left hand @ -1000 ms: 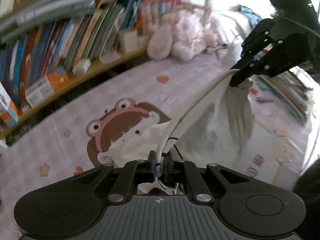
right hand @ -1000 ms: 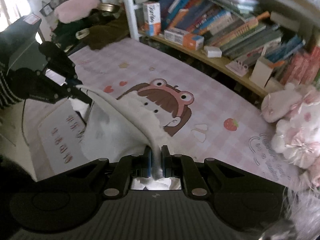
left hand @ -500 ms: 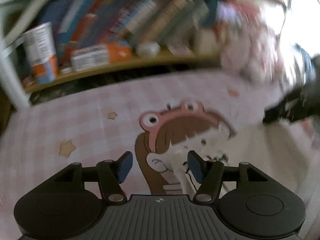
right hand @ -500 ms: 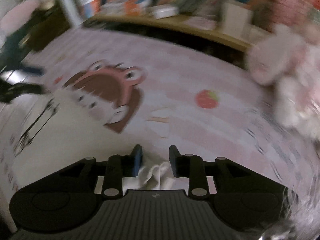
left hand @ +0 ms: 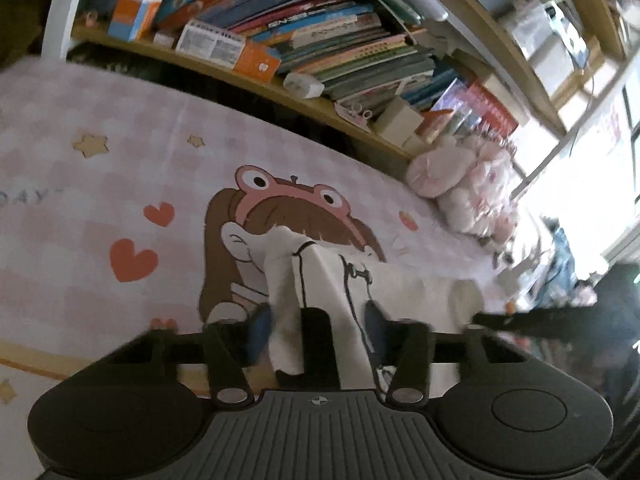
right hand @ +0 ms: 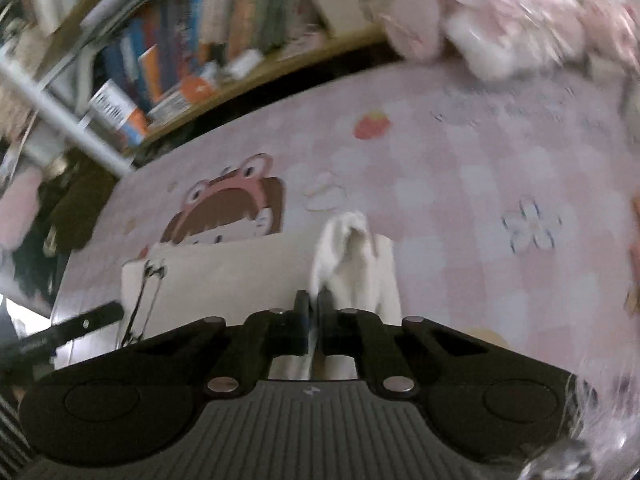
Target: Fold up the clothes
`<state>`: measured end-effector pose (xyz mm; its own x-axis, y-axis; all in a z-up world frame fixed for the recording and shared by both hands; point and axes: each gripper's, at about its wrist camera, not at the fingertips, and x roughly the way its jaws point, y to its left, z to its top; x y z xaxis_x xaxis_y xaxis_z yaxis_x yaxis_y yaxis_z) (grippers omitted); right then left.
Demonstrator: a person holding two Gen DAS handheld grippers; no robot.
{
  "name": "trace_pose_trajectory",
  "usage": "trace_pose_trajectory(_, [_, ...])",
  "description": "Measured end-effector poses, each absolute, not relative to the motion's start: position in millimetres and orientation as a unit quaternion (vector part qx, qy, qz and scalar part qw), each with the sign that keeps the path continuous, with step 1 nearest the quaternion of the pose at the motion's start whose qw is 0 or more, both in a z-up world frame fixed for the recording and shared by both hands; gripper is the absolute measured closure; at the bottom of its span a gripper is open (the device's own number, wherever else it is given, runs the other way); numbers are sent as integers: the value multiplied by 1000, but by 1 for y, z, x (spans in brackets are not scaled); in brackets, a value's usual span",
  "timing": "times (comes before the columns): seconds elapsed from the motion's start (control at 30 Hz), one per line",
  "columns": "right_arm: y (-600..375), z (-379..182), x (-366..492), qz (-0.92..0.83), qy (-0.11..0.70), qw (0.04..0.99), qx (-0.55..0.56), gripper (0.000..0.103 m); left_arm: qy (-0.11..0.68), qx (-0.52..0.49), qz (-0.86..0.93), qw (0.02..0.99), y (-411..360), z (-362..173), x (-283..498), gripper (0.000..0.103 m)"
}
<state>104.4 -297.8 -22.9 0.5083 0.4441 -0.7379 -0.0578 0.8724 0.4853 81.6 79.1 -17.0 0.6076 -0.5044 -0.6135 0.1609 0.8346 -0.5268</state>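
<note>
- Down on the pink checked bed sheet (left hand: 100,184) lies a white garment (left hand: 328,280), spread partly over the printed cartoon girl with a frog hat (left hand: 288,204).
- Left gripper (left hand: 316,332): its blue-padded fingers (left hand: 260,328) stand apart, one on either side of a raised fold of the white cloth. The picture is blurred there, so whether the pads touch the cloth cannot be told.
- Black line drawing (left hand: 352,276) runs across the garment just ahead of the left gripper.
- Right gripper (right hand: 313,304): its fingers are pressed together with a strip of the white garment (right hand: 344,256) pinched between them; a bunched end of the cloth stands up just beyond the tips.
- In the right wrist view, the rest of the garment lies flat to the left, with a straight far edge below the cartoon girl (right hand: 232,208).
- A dark finger of the left gripper (right hand: 80,322) shows near the garment's left side in that view.
- Behind the bed, a wooden bookshelf (left hand: 248,80) holds rows of leaning books (left hand: 320,28).
- Pink and white plush toys (left hand: 464,184) sit at the far side of the sheet, next to the shelf.
</note>
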Motion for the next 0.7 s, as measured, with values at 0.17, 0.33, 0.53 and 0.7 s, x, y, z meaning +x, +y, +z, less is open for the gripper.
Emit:
trace_pose_trajectory(0.17, [-301,-35,102,140,473,842,219,99,356,-291,-232,857,79,0,85,100])
trace_pose_trajectory(0.33, [-301,-39,105,142,472,843,218,99,386,-382,-159,825,103,-42,108,100])
trace_pose_trajectory(0.53, [-303,-40,103,134,470,839,238,99,394,-392,-162,815,108,-53,115,96])
trace_pose_trajectory(0.7, [-307,-37,100,126,468,835,259,97,408,-350,-166,827,107,-41,109,79])
